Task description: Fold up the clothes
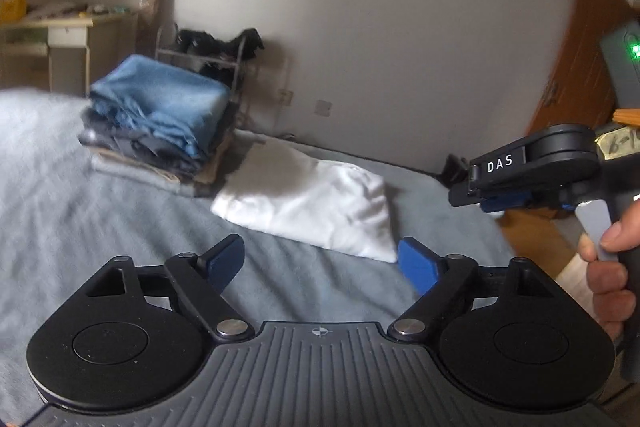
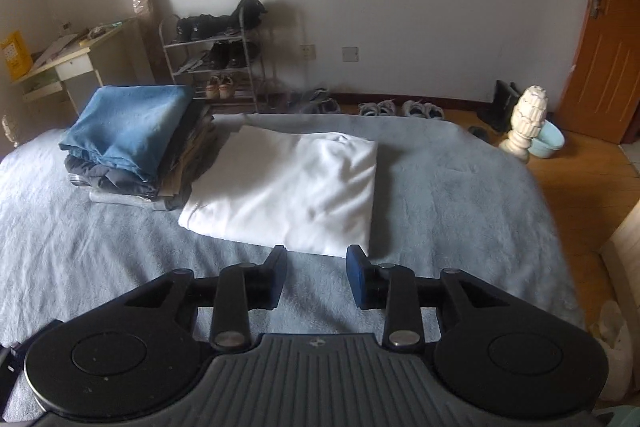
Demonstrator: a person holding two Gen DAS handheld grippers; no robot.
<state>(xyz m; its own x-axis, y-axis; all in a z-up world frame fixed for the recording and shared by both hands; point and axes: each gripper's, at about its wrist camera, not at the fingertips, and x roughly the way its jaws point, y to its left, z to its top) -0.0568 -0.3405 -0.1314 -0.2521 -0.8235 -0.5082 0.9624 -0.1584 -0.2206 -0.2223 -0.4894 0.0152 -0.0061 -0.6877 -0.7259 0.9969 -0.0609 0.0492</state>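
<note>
the left gripper (image 1: 320, 261) is seen nearest the lens, its blue pads spread wide with nothing between them, held above the grey-blue blanket (image 1: 100, 227) of the bed. the right gripper (image 2: 317, 277) is likewise held clear of the cloth, its jaws parted by a narrower gap and empty; in the left view it is seen from the side at the right edge, held by a hand (image 1: 612, 275).

the task's thing, a white garment (image 2: 288, 187), is laid just beyond both grippers as a folded rectangle, flat on the blanket and touched by neither. its left edge is tucked against a stack of folded clothes (image 2: 132, 143), topped by a blue piece.

the fold of the white garment is judged to be finished, and the release step complete. the next move is judged to call either for the garment to be pinched at its near edge and lifted onto the stack, or for another piece to be fetched; no unfolded clothing is shown.

open blanket is left to the right of the garment and in front of it, so room for approach is ample there. the bed's right edge drops to a wooden floor (image 2: 580, 195), where a white carved post (image 2: 526, 123) stands. the stack closes off the left side.
</note>
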